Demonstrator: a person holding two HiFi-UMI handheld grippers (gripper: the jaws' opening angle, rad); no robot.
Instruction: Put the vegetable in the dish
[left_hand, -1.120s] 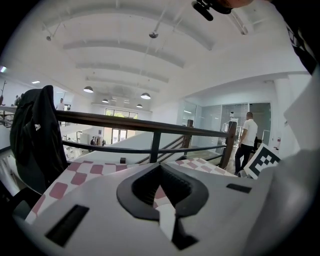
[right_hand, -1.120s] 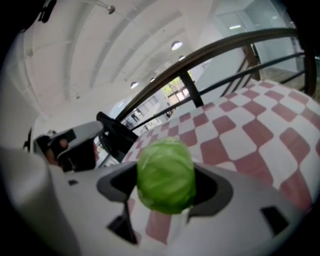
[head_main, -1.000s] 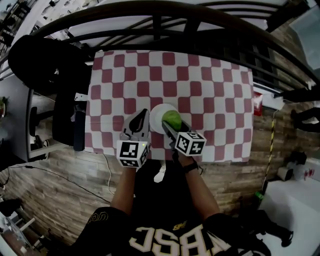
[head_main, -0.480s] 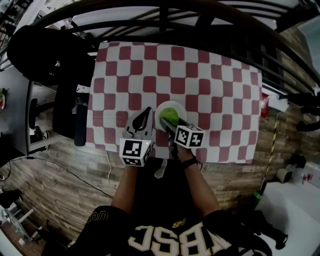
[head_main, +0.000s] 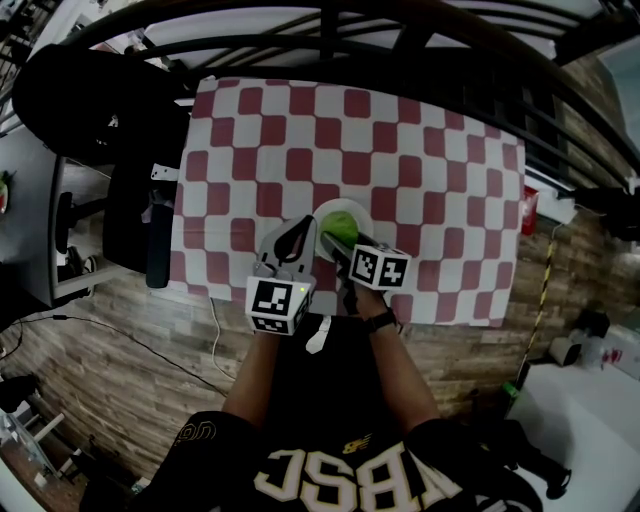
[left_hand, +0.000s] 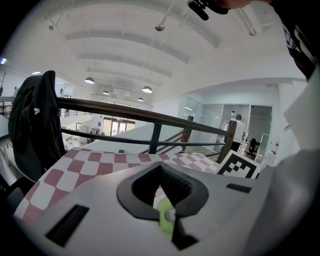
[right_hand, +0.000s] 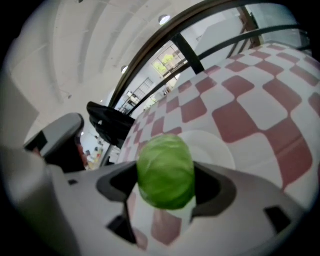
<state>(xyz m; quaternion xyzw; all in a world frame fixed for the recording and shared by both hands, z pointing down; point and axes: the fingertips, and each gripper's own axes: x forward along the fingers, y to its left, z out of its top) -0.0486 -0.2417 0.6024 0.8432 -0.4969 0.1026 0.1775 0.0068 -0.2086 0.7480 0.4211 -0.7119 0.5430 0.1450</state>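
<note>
A round green cabbage is held between the jaws of my right gripper, just over the white dish near the front of the checked table. In the right gripper view the cabbage fills the gap of the right gripper, and the dish lies just beyond and below it. Whether the cabbage touches the dish I cannot tell. My left gripper is beside the dish's left rim, shut and holding nothing. In the left gripper view, the left gripper shows a sliver of cabbage past its pads.
The red-and-white checked cloth covers the table. A dark railing runs behind it, with a black jacket hung at the back left. A black chair stands at the table's left edge. Wooden floor lies in front.
My right gripper has sunk a little with the cabbage, closer over the dish. The left gripper has stayed where it was.
</note>
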